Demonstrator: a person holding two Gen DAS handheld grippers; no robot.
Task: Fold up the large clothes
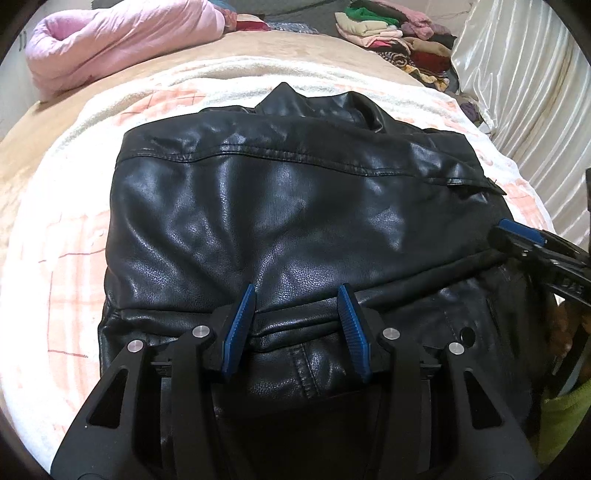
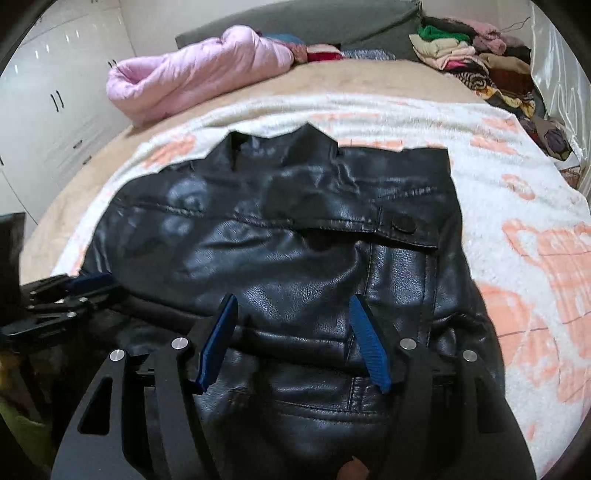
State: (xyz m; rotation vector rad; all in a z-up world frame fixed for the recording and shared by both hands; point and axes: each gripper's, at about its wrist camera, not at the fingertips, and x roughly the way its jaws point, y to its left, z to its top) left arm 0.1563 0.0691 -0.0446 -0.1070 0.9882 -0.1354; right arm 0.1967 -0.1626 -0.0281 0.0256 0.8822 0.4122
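Observation:
A black leather jacket (image 1: 288, 206) lies folded on a white and pink patterned blanket (image 1: 62, 258) on the bed, collar at the far side. It also shows in the right wrist view (image 2: 295, 251). My left gripper (image 1: 297, 295) is open, its blue pads just above the jacket's near fold, holding nothing. My right gripper (image 2: 293, 306) is open over the jacket's near right part, holding nothing. The right gripper shows at the right edge of the left wrist view (image 1: 524, 236); the left gripper shows at the left edge of the right wrist view (image 2: 74, 291).
A pink quilted duvet (image 1: 122, 40) lies at the bed's far left. A pile of folded clothes (image 1: 399, 33) sits at the far right. A shiny white curtain (image 1: 535, 103) hangs on the right. White wardrobe doors (image 2: 51, 103) stand on the left.

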